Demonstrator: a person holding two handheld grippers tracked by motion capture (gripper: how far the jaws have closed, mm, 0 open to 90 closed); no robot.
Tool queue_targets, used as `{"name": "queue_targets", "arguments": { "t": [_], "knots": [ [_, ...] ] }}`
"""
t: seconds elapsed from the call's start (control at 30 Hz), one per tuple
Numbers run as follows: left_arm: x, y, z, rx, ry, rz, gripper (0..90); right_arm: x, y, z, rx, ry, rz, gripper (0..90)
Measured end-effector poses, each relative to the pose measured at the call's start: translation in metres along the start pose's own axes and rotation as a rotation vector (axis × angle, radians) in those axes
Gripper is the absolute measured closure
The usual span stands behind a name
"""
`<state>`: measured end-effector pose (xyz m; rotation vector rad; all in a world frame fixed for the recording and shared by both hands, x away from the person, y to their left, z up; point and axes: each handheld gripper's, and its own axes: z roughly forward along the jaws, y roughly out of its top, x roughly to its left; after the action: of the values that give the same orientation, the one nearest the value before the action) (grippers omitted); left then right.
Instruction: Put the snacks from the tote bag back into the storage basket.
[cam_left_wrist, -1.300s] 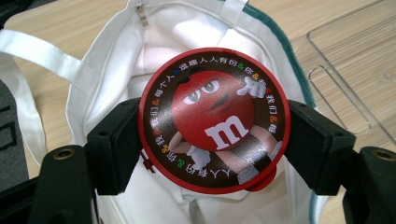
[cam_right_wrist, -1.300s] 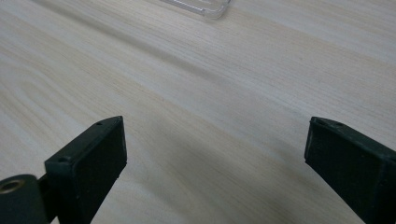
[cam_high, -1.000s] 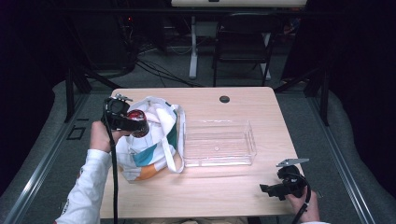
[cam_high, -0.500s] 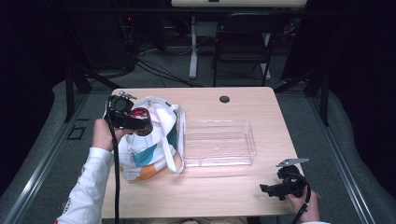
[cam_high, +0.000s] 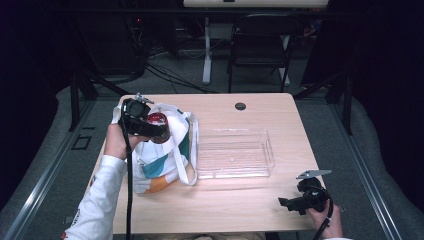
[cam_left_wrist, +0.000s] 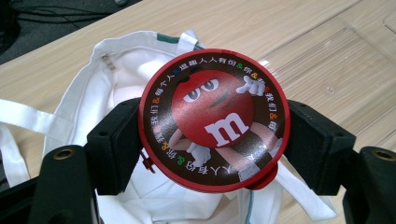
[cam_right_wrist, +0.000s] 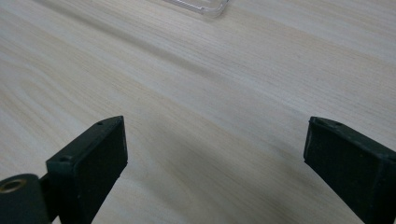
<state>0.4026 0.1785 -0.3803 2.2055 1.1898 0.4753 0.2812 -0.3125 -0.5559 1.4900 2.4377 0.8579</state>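
Observation:
My left gripper (cam_high: 150, 129) is shut on a round red candy tin (cam_high: 157, 122) and holds it over the mouth of a white tote bag (cam_high: 167, 160). In the left gripper view the tin (cam_left_wrist: 214, 120) shows a red cartoon face on its lid, and both black jaws press on its rim above the bag (cam_left_wrist: 112, 84). A clear plastic tray (cam_high: 235, 172) lies just right of the bag; its rim (cam_left_wrist: 355, 70) appears at the upper right. My right gripper (cam_high: 285, 203) rests low over the table's front right corner, open with bare wood between its jaws (cam_right_wrist: 215, 154).
A small black disc (cam_high: 240, 106) sits near the table's far edge. A dark folding chair (cam_high: 260, 47) and desk legs stand beyond the table. The tray's corner (cam_right_wrist: 205, 7) shows at the top of the right gripper view.
My left gripper has lifted the tin slightly up and toward the right over the bag. The right gripper has stayed where it was.

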Motion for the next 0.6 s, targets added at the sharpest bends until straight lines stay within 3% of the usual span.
{"name": "queue_targets", "arguments": {
  "t": [0.6],
  "knots": [
    [-0.022, 0.019, 0.005, -0.002, -0.030, 0.049, 25.9, 0.000, 0.000, 0.000, -0.004, 0.000, 0.000, 5.7]
  ]
}}
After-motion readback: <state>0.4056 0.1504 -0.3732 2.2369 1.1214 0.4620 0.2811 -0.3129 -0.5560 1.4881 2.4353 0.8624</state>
